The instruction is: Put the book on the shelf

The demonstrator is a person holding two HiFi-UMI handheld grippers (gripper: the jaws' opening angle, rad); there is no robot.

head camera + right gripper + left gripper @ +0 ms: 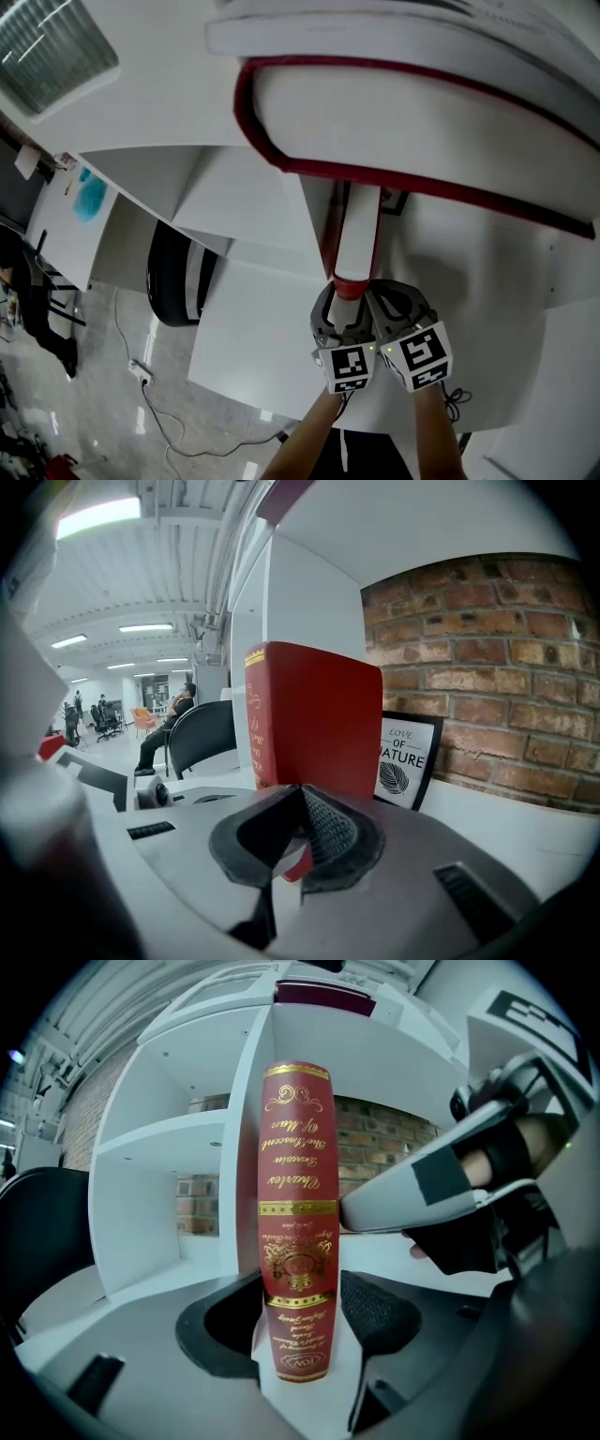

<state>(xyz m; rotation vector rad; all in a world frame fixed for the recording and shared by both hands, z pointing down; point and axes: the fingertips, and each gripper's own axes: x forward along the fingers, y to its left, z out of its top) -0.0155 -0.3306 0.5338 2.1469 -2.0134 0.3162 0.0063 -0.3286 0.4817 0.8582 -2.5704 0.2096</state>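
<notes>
Flat book overhead [394,122]: red-edged, lying on top of the shelf [178,1138], right under the head view. It's not the one in hand.
Red book [298,1213]: upright, gilt spine facing the left tongs, close by the shelf's white divider. A framed print [405,758] leans on the brick wall [487,649] to its right.
Left tongs [300,1326]: clamped on the lower spine, likely to keep the book vertical.
Right tongs [295,841]: pinching the bottom corner of the cover. A second grip probably stops any twisting.
Footing: can't tell whether the book's foot touches the shelf board.
Stage: looks like final placement, with release to come.
</notes>
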